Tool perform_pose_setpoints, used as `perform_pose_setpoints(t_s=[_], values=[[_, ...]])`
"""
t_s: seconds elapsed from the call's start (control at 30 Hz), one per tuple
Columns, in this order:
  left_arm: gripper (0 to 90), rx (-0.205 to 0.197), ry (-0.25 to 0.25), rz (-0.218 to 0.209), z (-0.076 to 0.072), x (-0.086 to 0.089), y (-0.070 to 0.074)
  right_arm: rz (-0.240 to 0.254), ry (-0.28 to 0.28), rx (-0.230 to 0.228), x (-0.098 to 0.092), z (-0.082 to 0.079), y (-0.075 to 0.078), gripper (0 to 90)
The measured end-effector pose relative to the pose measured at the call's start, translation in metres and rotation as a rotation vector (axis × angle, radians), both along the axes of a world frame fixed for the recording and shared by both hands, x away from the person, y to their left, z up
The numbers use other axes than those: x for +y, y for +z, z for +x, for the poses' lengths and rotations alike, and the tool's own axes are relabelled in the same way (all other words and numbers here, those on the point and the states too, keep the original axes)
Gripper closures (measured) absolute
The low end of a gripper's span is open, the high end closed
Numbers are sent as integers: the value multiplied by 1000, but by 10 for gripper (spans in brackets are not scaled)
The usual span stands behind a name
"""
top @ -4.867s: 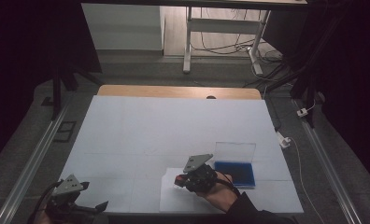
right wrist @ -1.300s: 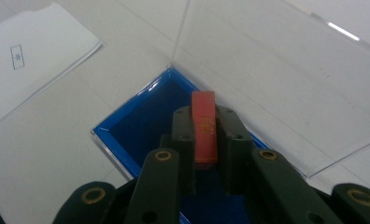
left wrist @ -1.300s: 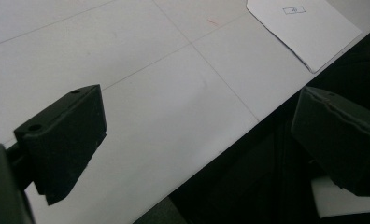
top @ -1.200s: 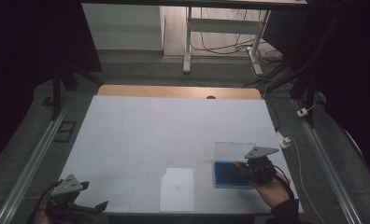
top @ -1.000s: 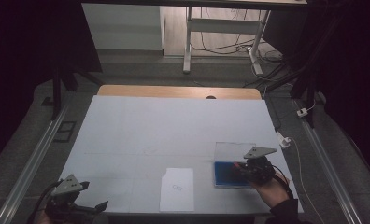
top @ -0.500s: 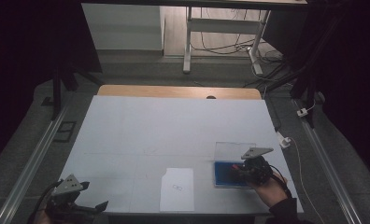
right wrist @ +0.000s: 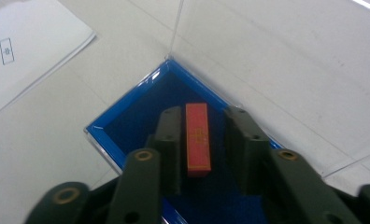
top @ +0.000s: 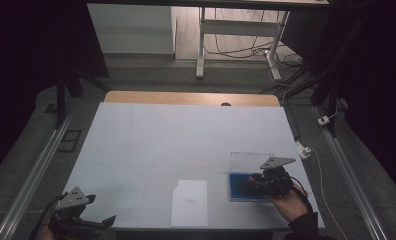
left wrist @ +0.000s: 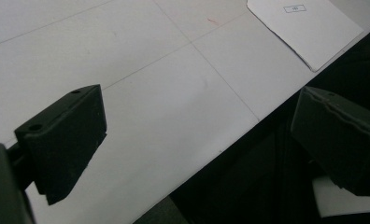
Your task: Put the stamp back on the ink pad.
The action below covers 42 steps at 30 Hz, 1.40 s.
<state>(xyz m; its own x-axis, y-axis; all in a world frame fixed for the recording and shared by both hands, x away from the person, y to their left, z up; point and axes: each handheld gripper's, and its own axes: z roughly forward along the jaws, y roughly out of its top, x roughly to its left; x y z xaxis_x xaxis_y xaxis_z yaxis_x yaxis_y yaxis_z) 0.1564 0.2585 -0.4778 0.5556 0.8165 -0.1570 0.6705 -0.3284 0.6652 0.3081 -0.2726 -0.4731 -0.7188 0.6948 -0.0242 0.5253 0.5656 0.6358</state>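
A shallow blue box [top: 237, 191] [right wrist: 127, 126] sits at the front right of the white table, its clear lid [top: 251, 162] standing up behind it. A red oblong block [right wrist: 197, 137] with gold marks lies on the box's dark floor. My right gripper [top: 250, 183] [right wrist: 202, 116] points down into the box with the block between its jaws. The jaws have just been opening, a gap shows beside the block, and the pads do not press on it. A white paper sheet [top: 189, 202] [right wrist: 29, 51] [left wrist: 304, 28] with a small printed mark lies left of the box. My left gripper [top: 98, 222] [left wrist: 197, 140] stands open over the table's front left edge, nothing between its jaws.
A bare wooden strip [top: 186, 98] runs along the table's far edge. A white plug and cable [top: 304, 150] lie at the right edge. Metal rails [top: 33, 175] flank the table. Desk legs and cables [top: 236, 50] stand beyond it.
Since the earliest frame my right gripper has moved from over the paper sheet rightward to the blue box. Over the last second both grippers kept their places.
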Motion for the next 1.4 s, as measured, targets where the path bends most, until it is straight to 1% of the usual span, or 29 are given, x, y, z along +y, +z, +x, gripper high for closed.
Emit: perform_pose_setpoints(t_s=[0.03, 0.17, 0.27, 0.4, 0.47, 0.6, 0.73, 0.8, 0.9, 1.0, 1.2, 1.4], values=[[35, 0, 0, 0, 0, 0, 0, 1, -3, -5, 0, 0, 1, 636], [35, 1, 0, -3, 0, 0, 0, 29, -19, -18, -1, -2, 4, 531], [35, 2, 0, -4, 0, 1, 0, 72, -25, -21, -3, -4, 8, 426], [35, 2, 1, -5, 0, 1, 0, 83, -47, -44, 0, -8, 12, 312], [35, 2, 2, -6, 0, 1, 0, 98, -52, -43, 1, -11, 15, 265], [35, 1, 2, -7, 0, 1, 0, 113, -57, -39, 3, -16, 19, 189], [35, 4, 3, -7, 0, 1, 0, 130, -65, -40, 2, -21, 22, 134], [35, 4, 3, -6, 1, 1, 0, 147, -66, -39, 0, -24, 24, 124], [35, 4, 3, -6, 0, 1, 0, 158, -67, -35, -1, -28, 26, 115], [35, 4, 5, -7, 1, 1, 0, 168, -58, -43, -1, -32, 28, 90], [35, 5, 4, -7, 1, 1, 0, 168, -60, -68, -4, -41, 31, 37], [35, 4, 3, -8, 0, 1, 0, 157, -87, -82, -11, -49, 29, 0]])
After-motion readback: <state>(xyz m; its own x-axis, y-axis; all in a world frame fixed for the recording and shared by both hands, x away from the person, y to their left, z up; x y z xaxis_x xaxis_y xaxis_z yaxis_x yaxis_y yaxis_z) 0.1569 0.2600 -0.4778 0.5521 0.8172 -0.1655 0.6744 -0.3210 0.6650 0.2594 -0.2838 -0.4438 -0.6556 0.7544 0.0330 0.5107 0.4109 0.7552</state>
